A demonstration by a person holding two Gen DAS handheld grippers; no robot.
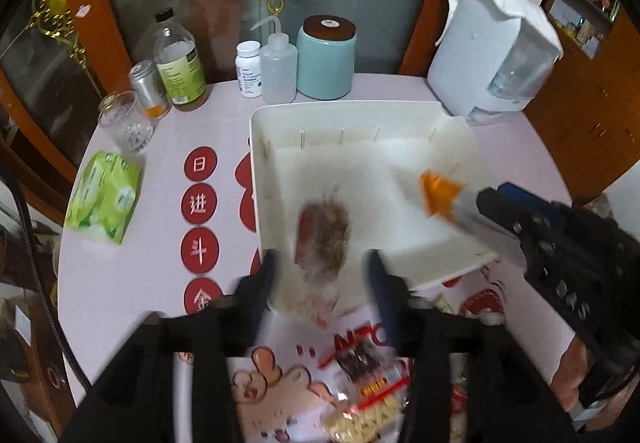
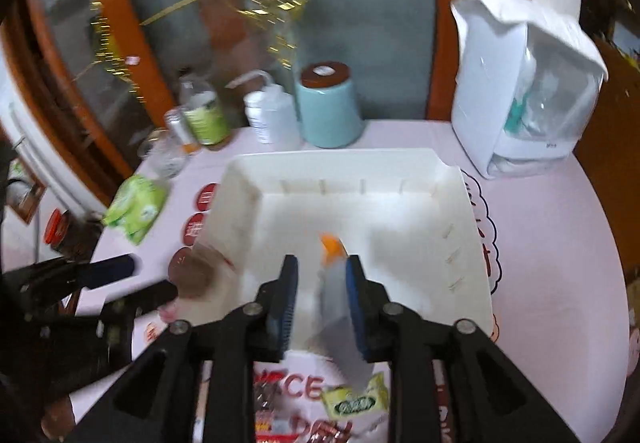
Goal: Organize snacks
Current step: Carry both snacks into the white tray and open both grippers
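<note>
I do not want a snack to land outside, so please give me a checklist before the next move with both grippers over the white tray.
1. Left gripper open: ok.
2. Brown-and-red snack packet inside white plastic tray: cannot tell, blurred at its near corner.
3. Orange-and-silver packet above tray floor: ok.
4. Right gripper pressing that packet: not ok, gap beside one pad.
5. Yellow-green packet put away: not ok, lies on the pink table.

White bin (image 1: pixel 360 115) smooth glossy plastic; teal jar (image 1: pixel 326 63) wooden lid.
</note>
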